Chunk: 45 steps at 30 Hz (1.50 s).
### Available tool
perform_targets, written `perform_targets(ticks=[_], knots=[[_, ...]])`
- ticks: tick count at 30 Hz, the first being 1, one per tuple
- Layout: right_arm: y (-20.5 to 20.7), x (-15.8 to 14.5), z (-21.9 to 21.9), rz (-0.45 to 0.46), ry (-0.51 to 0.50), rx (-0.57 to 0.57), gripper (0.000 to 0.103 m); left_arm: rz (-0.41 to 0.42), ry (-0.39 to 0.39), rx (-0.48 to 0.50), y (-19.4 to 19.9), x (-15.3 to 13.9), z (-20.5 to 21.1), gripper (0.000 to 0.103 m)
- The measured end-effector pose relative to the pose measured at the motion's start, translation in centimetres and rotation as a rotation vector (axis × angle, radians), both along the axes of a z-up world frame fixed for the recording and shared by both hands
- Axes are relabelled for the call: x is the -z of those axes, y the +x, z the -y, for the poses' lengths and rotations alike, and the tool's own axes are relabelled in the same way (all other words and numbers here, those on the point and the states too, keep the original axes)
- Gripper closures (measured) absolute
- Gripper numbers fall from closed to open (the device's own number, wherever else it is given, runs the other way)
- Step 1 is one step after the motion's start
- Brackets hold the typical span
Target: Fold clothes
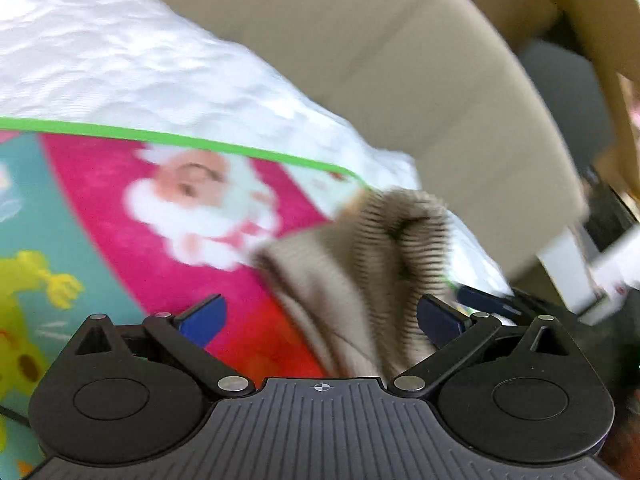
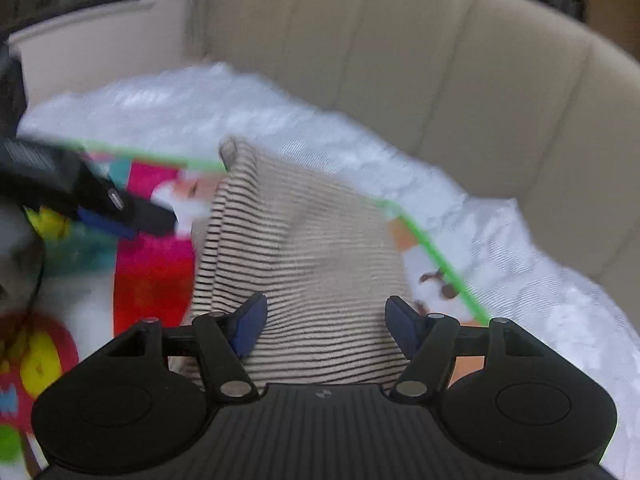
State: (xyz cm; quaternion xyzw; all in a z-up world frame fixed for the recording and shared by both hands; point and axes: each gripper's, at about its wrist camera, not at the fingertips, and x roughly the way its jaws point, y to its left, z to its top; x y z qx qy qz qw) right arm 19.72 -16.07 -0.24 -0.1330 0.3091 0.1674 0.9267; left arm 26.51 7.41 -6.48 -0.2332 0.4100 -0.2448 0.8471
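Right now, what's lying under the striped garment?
The striped garment lies on a colourful printed mat with a green edge, which sits on a white cover. The mat's print directly beneath the garment is hidden.

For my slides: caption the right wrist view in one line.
Open right gripper poised over a striped top lying on a colourful play mat, with the left gripper alongside.

Both views are pretty smeared by motion blur. The striped garment [image 2: 308, 256] runs under the right gripper body so its near edge is hidden, and the colourful mat [image 1: 120, 216] gets cut off at the left.
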Motion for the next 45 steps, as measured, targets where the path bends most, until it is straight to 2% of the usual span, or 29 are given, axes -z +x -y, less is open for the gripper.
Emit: perform_targets(ticks=[5, 8, 11, 14, 17, 20, 24, 27, 30, 31, 33, 35, 36, 37, 39, 40, 42, 45], knots=[[-3.9, 0.2, -2.6, 0.139, -0.09, -0.026, 0.03, 0.11, -0.016, -0.082, 0.2, -2.0, 0.5, 0.0], [-4.0, 2.8, -4.6, 0.15, -0.192, -0.021, 0.03, 0.174, -0.023, -0.116, 0.3, -3.4, 0.9, 0.0], [-4.1, 3.0, -4.7, 0.187, -0.198, -0.016, 0.03, 0.197, 0.016, -0.105, 0.7, -4.9, 1.8, 0.0], [-4.6, 3.1, -4.4, 0.185, -0.206, -0.049, 0.03, 0.172, -0.011, -0.08, 1.4, -5.6, 2.7, 0.0], [-5.7, 3.4, -4.0, 0.175, -0.212, -0.07, 0.03, 0.182, 0.035, -0.068, 2.7, -5.7, 5.0, 0.002], [-6.7, 3.2, -3.2, 0.19, -0.206, -0.064, 0.03, 0.137, 0.135, -0.118, 4.3, -4.7, 5.9, 0.026], [-7.2, 3.0, -3.1, 0.239, -0.211, -0.08, 0.03, 0.055, 0.243, -0.164, 5.1, -1.1, 5.2, 0.025], [-5.8, 3.6, -4.2, 0.224, -0.197, -0.081, 0.03, 0.034, 0.243, -0.178, 4.6, 0.1, 4.5, 0.023], [-4.1, 5.3, -5.1, 0.188, -0.252, -0.08, 0.03, 0.018, 0.229, -0.193, 4.2, 0.0, 3.9, 0.022], [-3.7, 5.8, -5.2, 0.184, -0.265, -0.076, 0.032, 0.011, 0.228, -0.201, 3.9, -0.2, 3.7, 0.022], [-3.8, 5.3, -4.2, 0.184, -0.222, -0.049, 0.049, -0.025, 0.191, -0.23, 3.1, -0.6, 2.9, 0.02], [-4.0, 5.0, -3.4, 0.174, -0.199, -0.016, 0.053, -0.063, 0.126, -0.271, 1.5, -1.6, 1.6, 0.019], [-4.1, 5.1, -3.2, 0.172, -0.199, -0.008, 0.054, -0.071, 0.117, -0.292, 0.7, -2.0, 1.1, 0.018], [-4.2, 5.4, -3.3, 0.178, -0.222, -0.02, 0.056, -0.067, 0.123, -0.307, 0.1, -2.4, 0.7, 0.017], [-4.6, 5.5, -3.6, 0.2, -0.269, -0.066, 0.072, -0.043, 0.149, -0.317, -0.5, -2.6, 0.2, 0.014], [-5.0, 5.0, -3.7, 0.215, -0.286, -0.083, 0.076, -0.032, 0.161, -0.321, -0.8, -2.7, -0.1, 0.014], [-5.6, 3.7, -3.9, 0.246, -0.32, -0.119, 0.08, -0.018, 0.173, -0.331, -0.9, -2.7, -1.1, 0.014], [-7.0, 2.1, -5.6, 0.271, -0.386, -0.204, 0.08, -0.036, 0.091, -0.382, -0.7, -3.0, -3.6, 0.012]])
